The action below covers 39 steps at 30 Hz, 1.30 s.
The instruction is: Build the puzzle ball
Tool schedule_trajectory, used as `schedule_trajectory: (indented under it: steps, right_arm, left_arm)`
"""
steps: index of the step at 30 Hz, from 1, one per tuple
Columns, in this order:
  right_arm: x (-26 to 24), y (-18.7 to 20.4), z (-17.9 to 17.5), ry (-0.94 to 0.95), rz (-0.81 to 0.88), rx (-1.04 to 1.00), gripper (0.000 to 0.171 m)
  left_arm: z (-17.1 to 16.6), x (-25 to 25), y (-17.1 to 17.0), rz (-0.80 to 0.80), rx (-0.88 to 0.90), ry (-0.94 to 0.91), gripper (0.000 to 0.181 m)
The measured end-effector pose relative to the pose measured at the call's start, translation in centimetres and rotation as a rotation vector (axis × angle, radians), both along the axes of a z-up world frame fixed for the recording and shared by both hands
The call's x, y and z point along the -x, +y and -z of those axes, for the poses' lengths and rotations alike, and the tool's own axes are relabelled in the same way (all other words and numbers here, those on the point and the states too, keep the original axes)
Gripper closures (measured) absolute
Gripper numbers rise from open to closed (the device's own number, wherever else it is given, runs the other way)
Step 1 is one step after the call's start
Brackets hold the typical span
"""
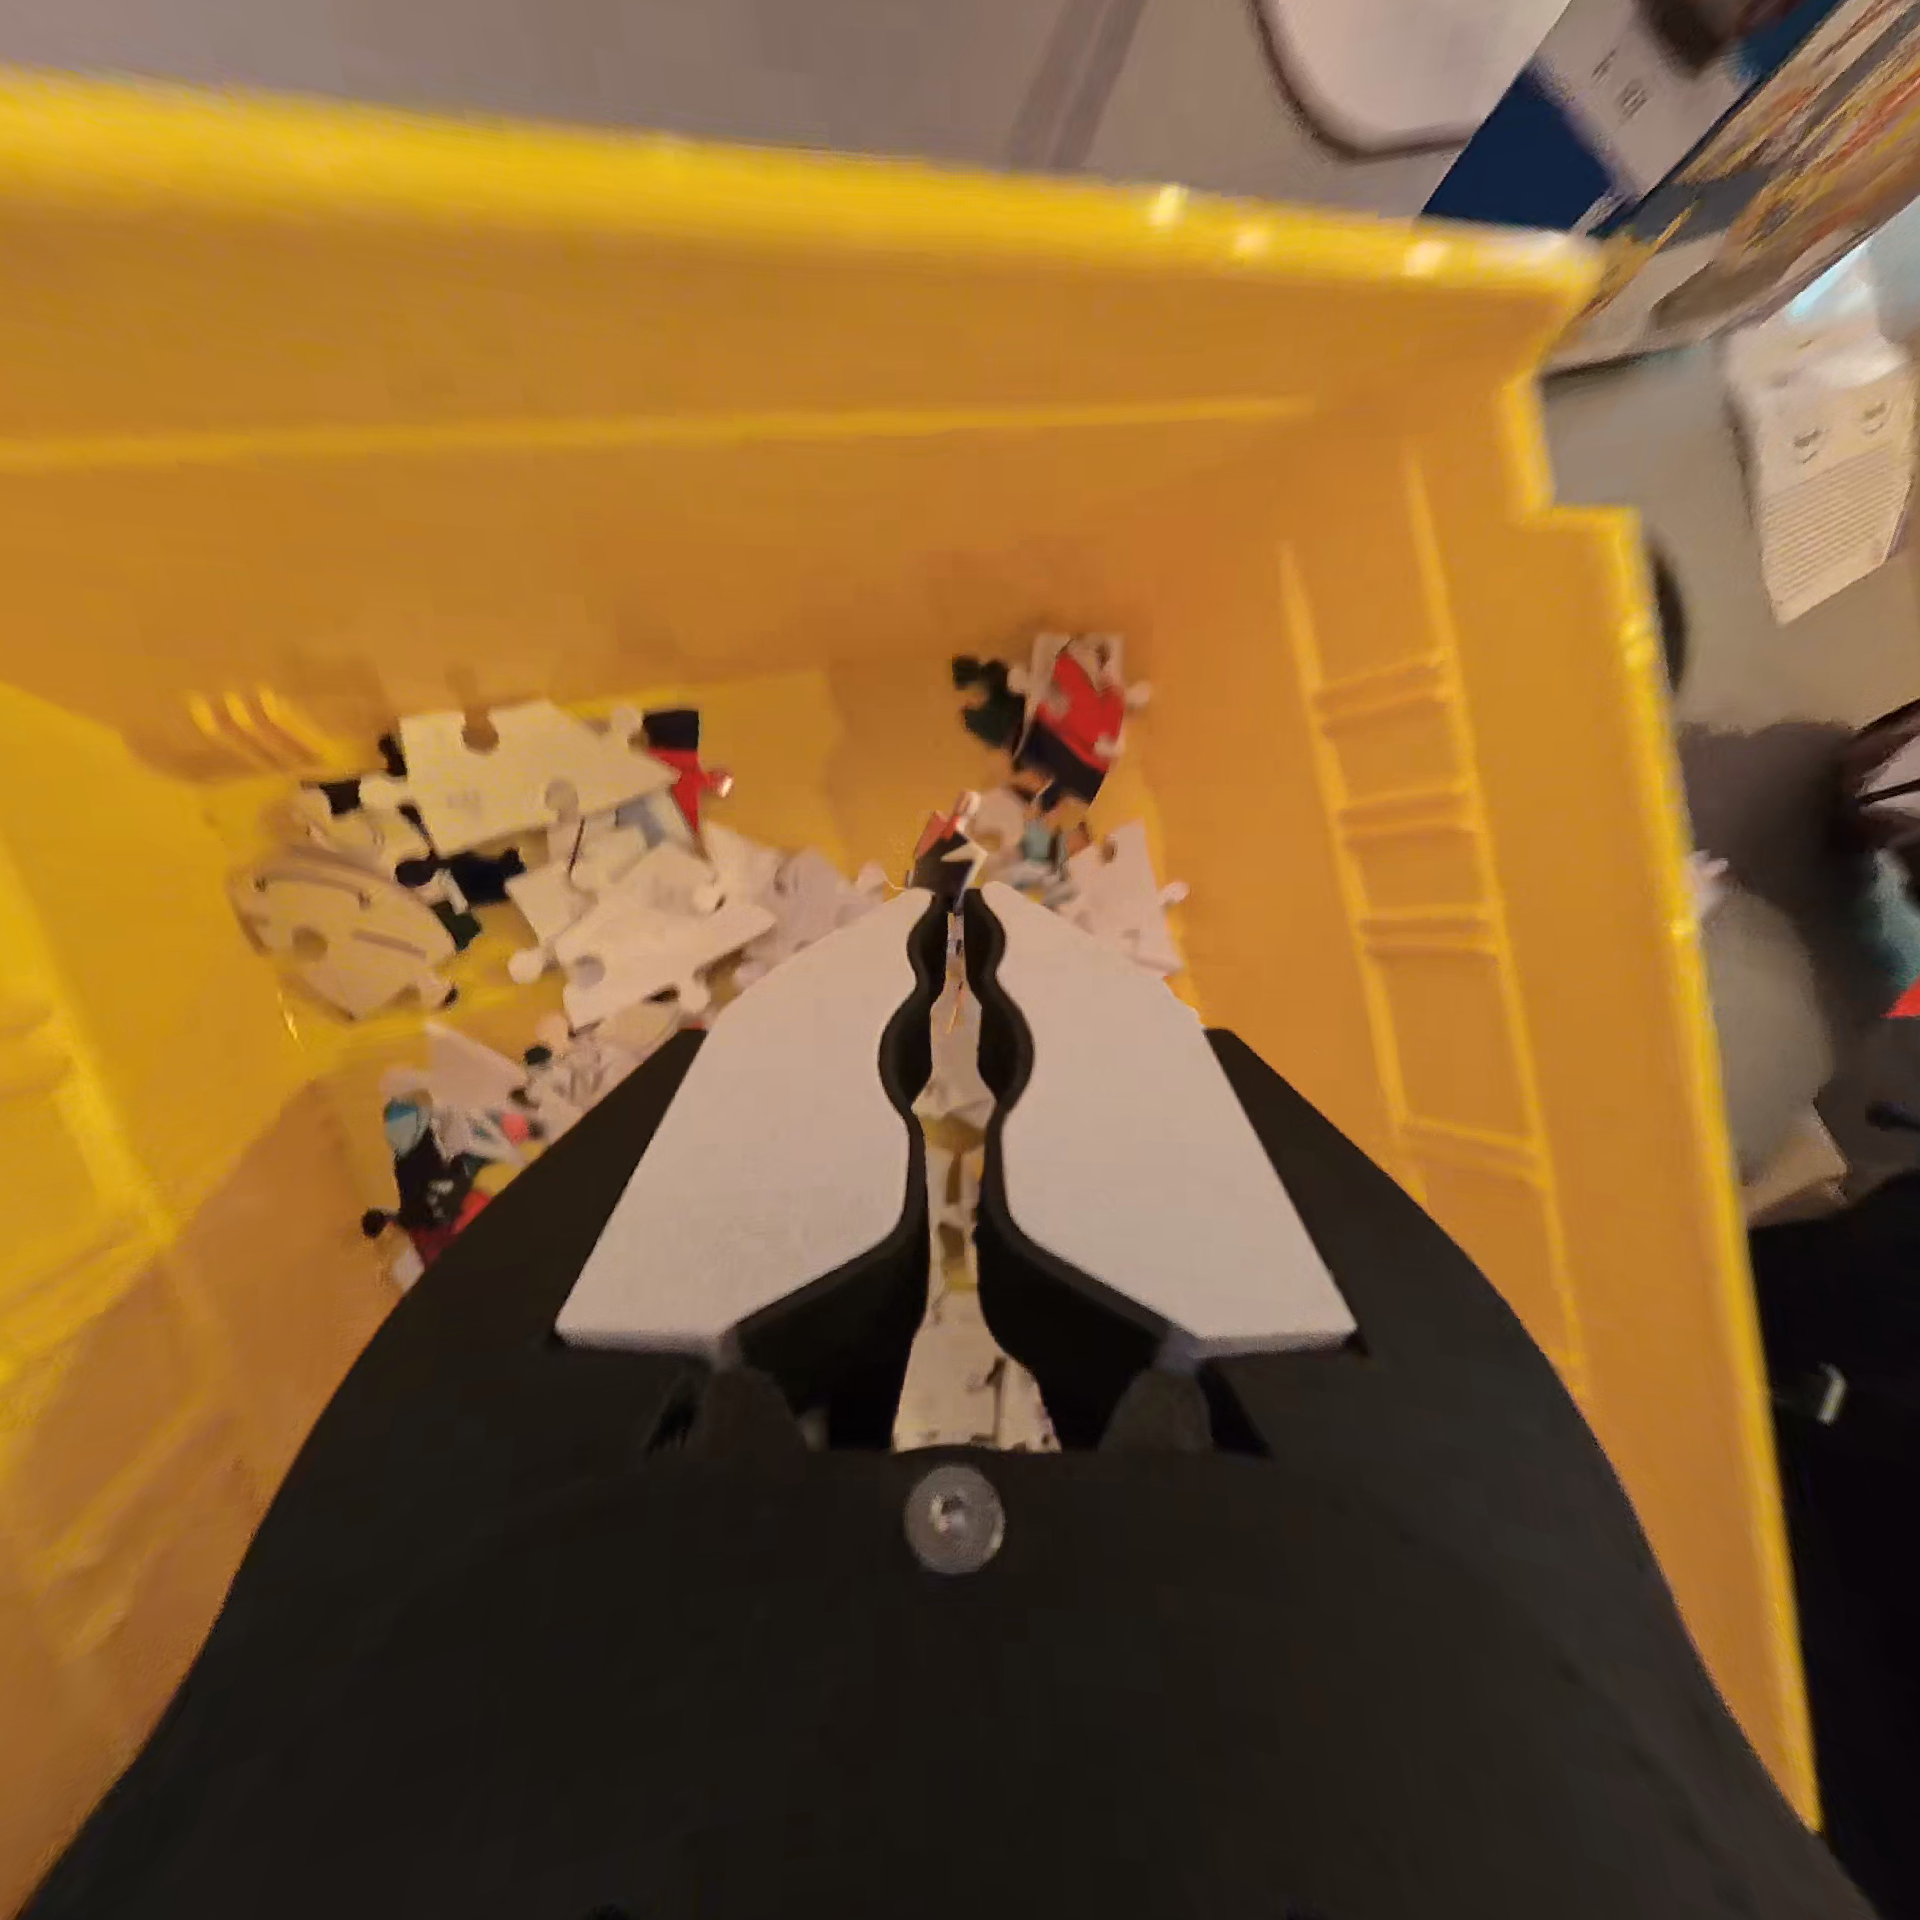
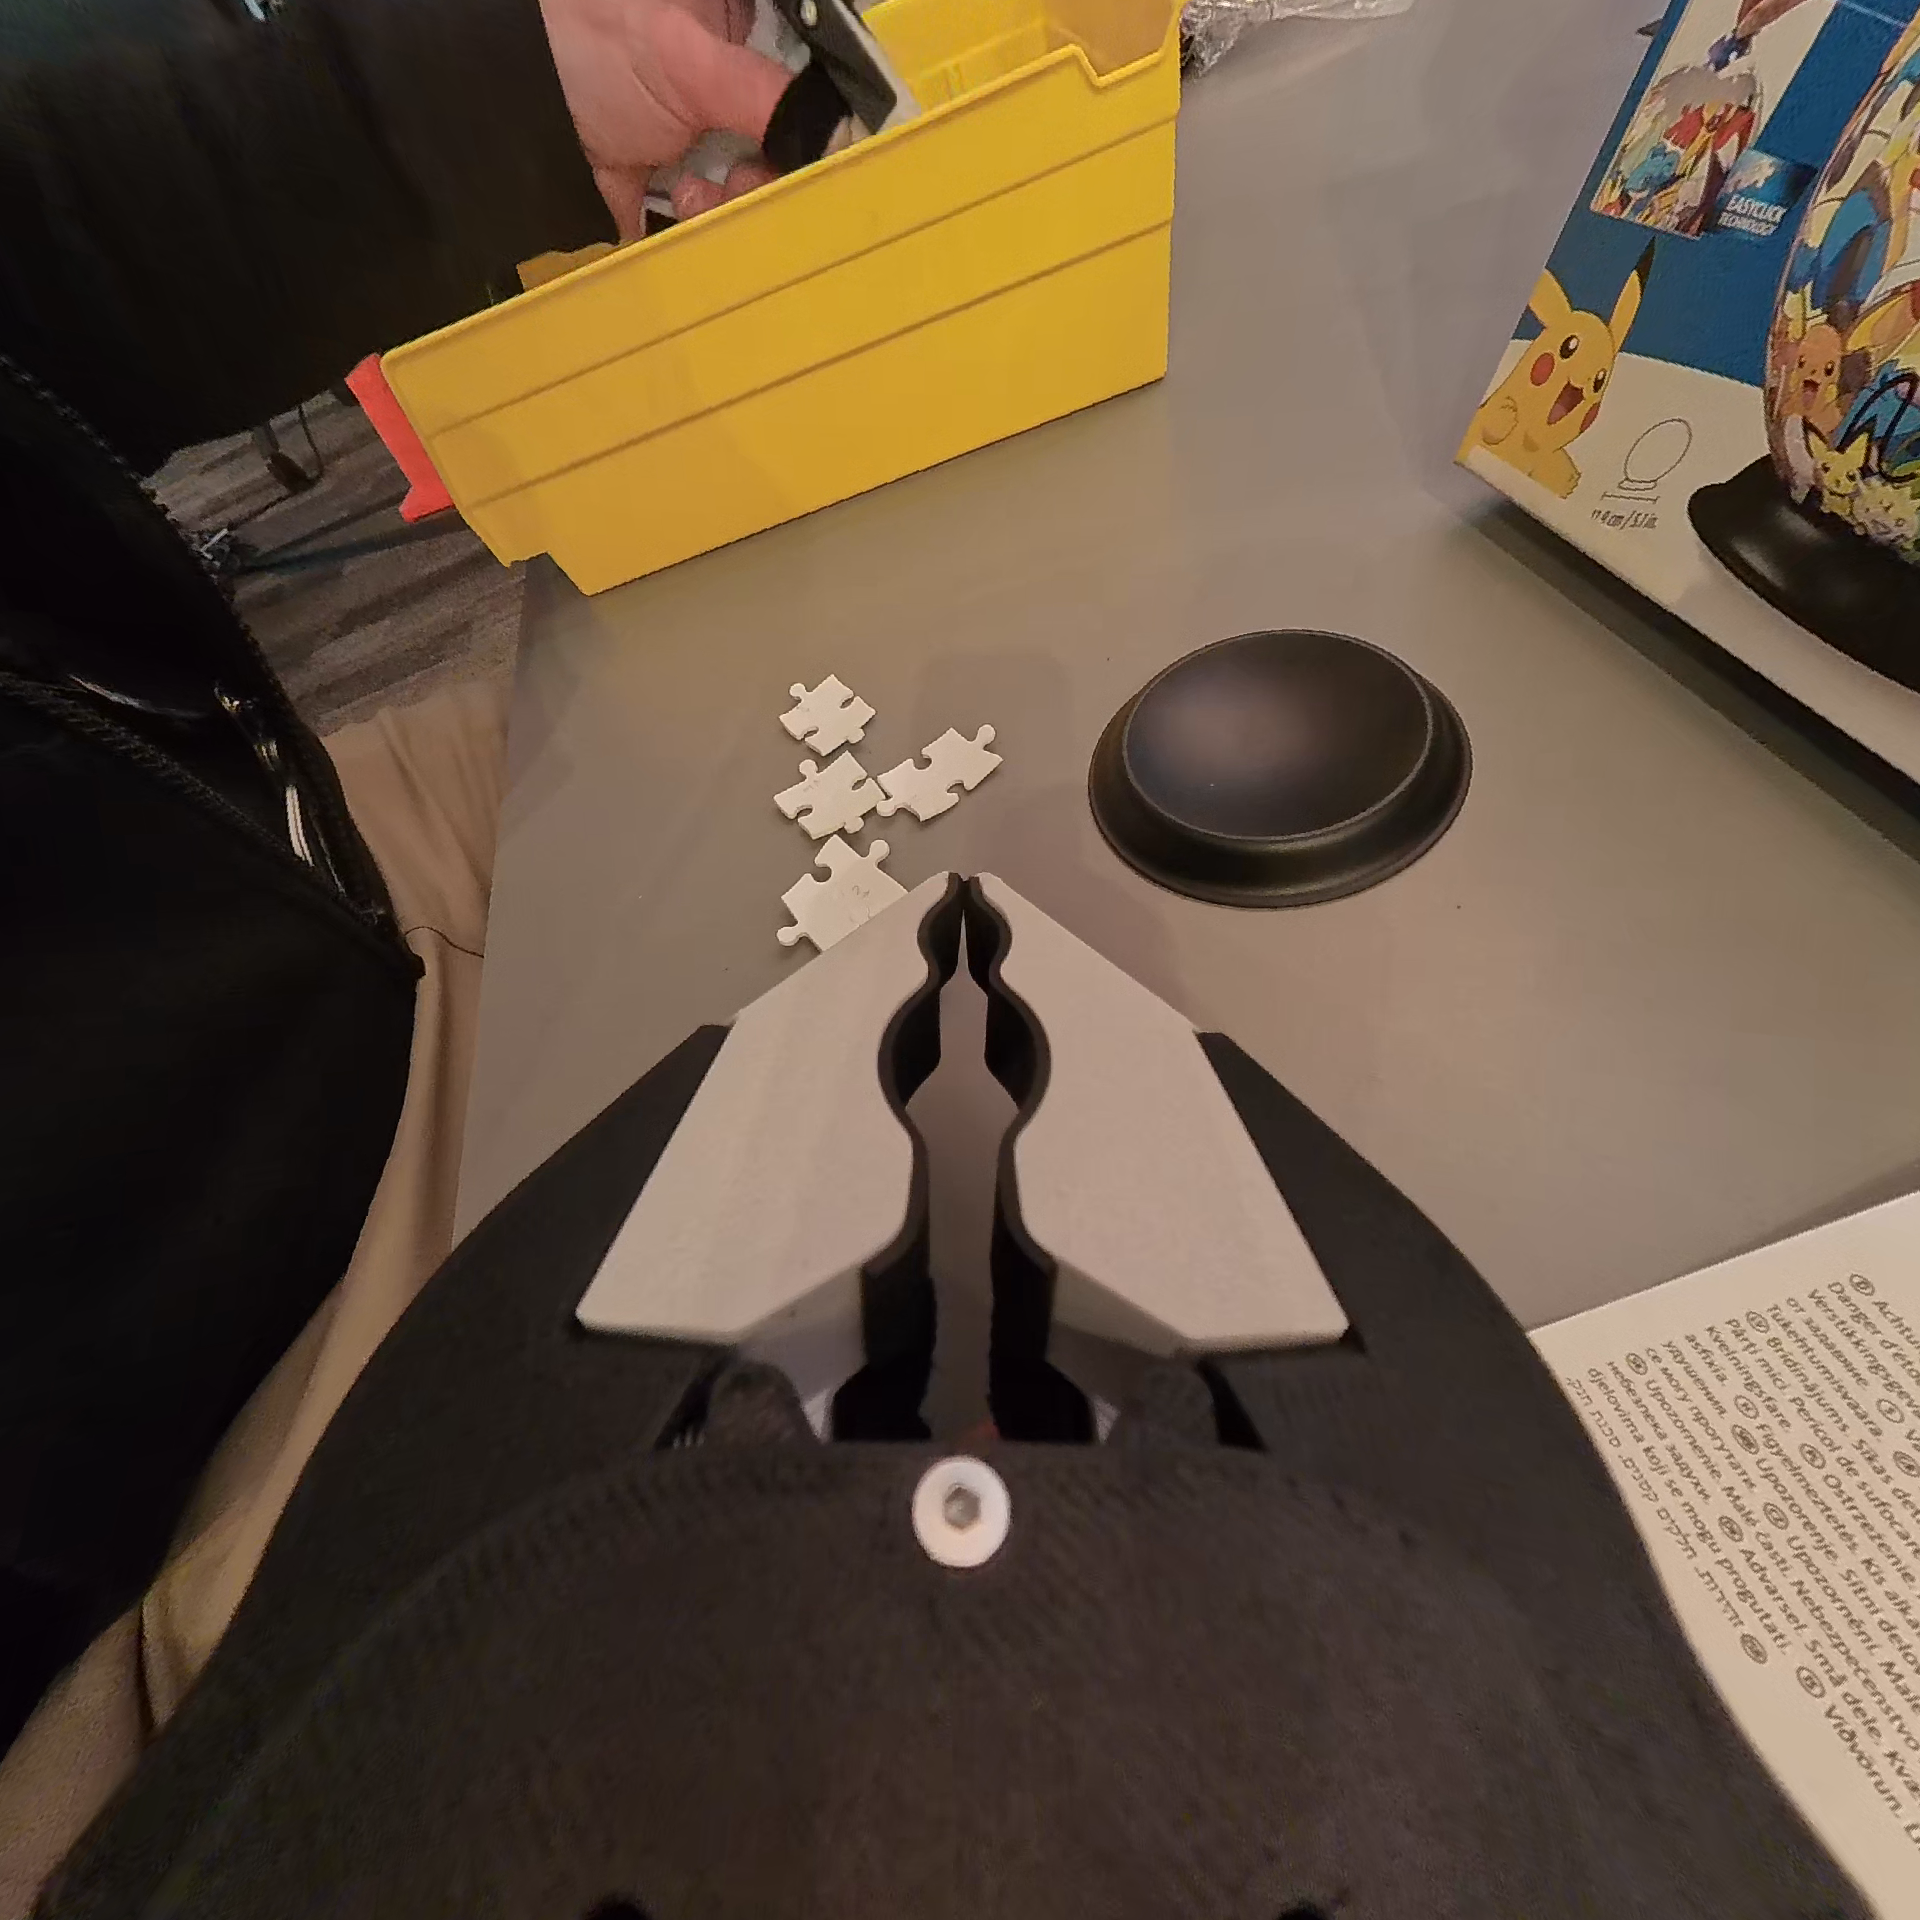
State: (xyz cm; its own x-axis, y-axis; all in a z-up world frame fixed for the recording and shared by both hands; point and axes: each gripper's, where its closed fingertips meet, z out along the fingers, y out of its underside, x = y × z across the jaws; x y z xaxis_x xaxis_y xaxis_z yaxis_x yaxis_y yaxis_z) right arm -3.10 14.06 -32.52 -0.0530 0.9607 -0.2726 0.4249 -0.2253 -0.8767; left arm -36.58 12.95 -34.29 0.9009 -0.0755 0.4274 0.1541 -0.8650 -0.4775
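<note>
My left gripper (image 1: 958, 896) is inside the yellow bin (image 1: 727, 436), shut on a puzzle piece (image 1: 951, 852) held edge-on between its tips, above a pile of loose puzzle pieces (image 1: 582, 883) on the bin floor. My right gripper (image 2: 961, 883) is shut and empty, low over the grey table (image 2: 1351, 1039). Several white face-down puzzle pieces (image 2: 883, 784) lie just ahead and left of its tips. The black round ball stand (image 2: 1280, 767) sits ahead to the right. The yellow bin shows in the right wrist view (image 2: 821, 343) at the far left, with a hand (image 2: 665, 94) holding the left gripper in it.
The puzzle box (image 2: 1745, 312) stands at the right edge of the table. A printed instruction sheet (image 2: 1766, 1455) lies at the near right. A person's dark jacket and tan trousers (image 2: 156, 935) are along the table's left edge. The tips of one gripper are about 35 cm away from the tips of the other.
</note>
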Motion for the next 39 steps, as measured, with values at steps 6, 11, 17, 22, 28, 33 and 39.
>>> schedule_trajectory:
  steps: [6,11,17,22,28,33,39]
  right_arm:
    - [0.0,0.0,0.0,0.002,0.001,-0.001,0.171]
    - [0.0,0.0,0.0,0.002,0.000,0.001,0.171]
    - [0.0,0.0,0.0,0.000,0.001,0.000,0.171]
    - [0.0,0.0,0.0,0.001,0.001,-0.001,0.171]
    - [0.0,0.0,-0.1,0.005,0.001,0.002,0.171]
    - [0.0,0.0,-0.1,0.007,0.001,0.001,0.171]
    - [0.0,0.0,-0.1,0.009,-0.001,0.002,0.171]
  left_arm:
    - [0.7,2.1,-0.7,-0.033,0.020,0.201,0.166]
    - [1.0,1.7,-1.5,0.002,0.039,0.213,0.163]
    - [1.4,0.7,-1.2,0.152,0.003,0.391,0.153]
    - [2.9,0.7,-1.2,0.288,0.077,0.491,0.145]
    - [2.7,0.6,-1.5,0.304,0.058,0.511,0.159]
    - [1.6,0.0,-2.5,0.302,0.021,0.494,0.159]
    - [0.6,-0.5,-5.5,0.327,0.073,0.466,0.133]
